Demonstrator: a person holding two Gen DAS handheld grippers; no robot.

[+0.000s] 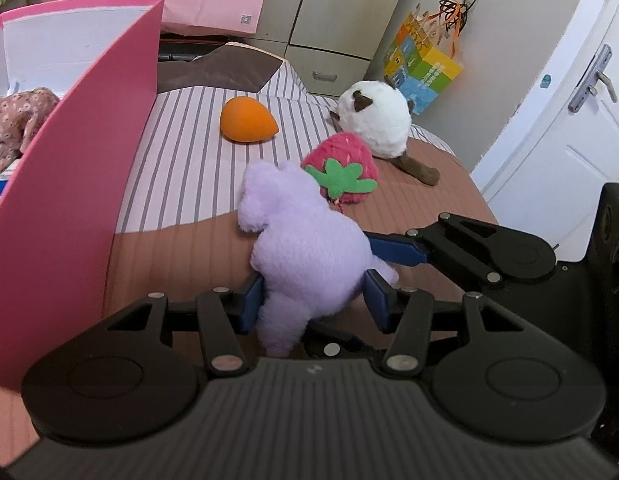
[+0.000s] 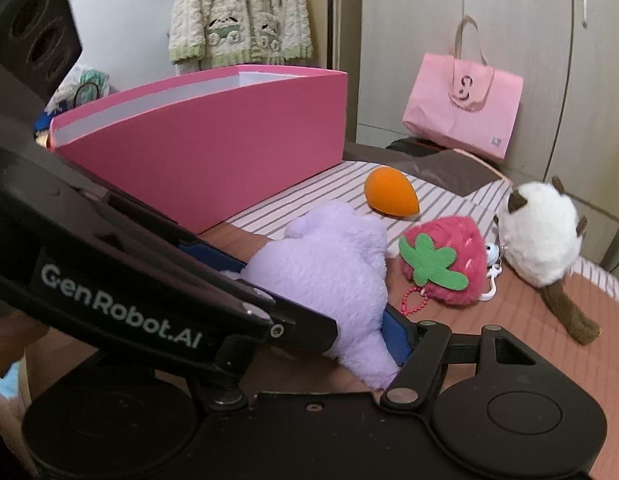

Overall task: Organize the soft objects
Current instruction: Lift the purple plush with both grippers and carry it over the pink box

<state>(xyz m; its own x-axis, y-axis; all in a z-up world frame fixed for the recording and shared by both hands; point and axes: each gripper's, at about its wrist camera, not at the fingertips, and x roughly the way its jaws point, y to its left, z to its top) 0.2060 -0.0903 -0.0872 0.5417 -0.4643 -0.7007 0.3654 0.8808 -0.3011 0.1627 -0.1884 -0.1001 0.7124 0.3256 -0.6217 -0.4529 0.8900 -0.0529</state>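
Observation:
A purple plush toy lies on the bed beside a pink strawberry plush. My left gripper is shut on the purple plush, a blue pad on each side of its lower body. My right gripper also holds the same plush; one blue pad presses its right side, the other is hidden behind the left gripper's body. In the left view the right gripper's finger touches the plush from the right. An orange egg-shaped sponge and a white cat plush lie further back.
An open pink box stands left of the toys, floral cloth inside; it also shows in the right view. A pink bag and a colourful bag stand at the back by the wardrobe. The door is right.

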